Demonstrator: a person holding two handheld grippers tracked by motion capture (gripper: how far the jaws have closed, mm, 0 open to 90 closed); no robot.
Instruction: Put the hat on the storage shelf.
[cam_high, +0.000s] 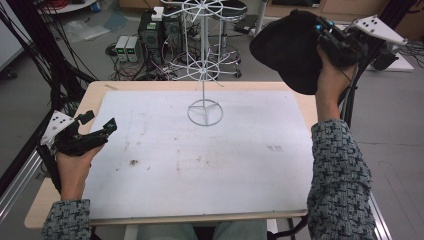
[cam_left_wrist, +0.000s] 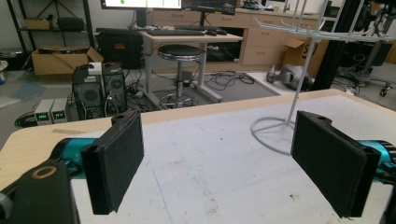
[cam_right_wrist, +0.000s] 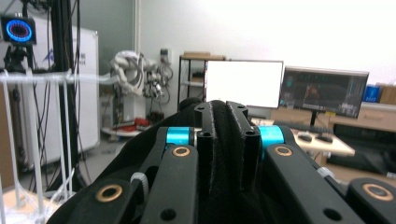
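Right hand-held gripper (cam_high: 320, 37) raised above the far right corner of the bench (cam_high: 60, 190), held in the person's right hand (cam_high: 330, 75); jaws pressed together on a black cap (cam_high: 290, 50), a fold of its dark fabric pinched between the pads, as the right gripper view confirms (cam_right_wrist: 223, 154). The cap hangs to the left of the gripper, clear of the bench surface and to the right of the wire rack's upper tiers. Left hand-held gripper (cam_high: 97, 122) at the near left edge of the bench, resting low in the person's left hand (cam_high: 75, 165); jaws spread wide with nothing between them, the two black pads (cam_left_wrist: 119, 163) well apart in the left gripper view, pointing toward the far right. Both forearms in grey patterned sleeves (cam_high: 340, 185). A white mat (cam_high: 200, 165) covers most of the bench top, with faint smudges near its middle. White wire rack (cam_high: 204, 60) stands on the far centre of the mat on a ring base (cam_high: 205, 112), its thin pole rising to spoked circular tiers; the base also shows between the spread jaws in the left gripper view (cam_left_wrist: 273, 133). Beyond the bench: a black stool (cam_left_wrist: 180, 53), computer towers (cam_left_wrist: 95, 91) on the floor, a desk with monitors (cam_right_wrist: 245, 84).
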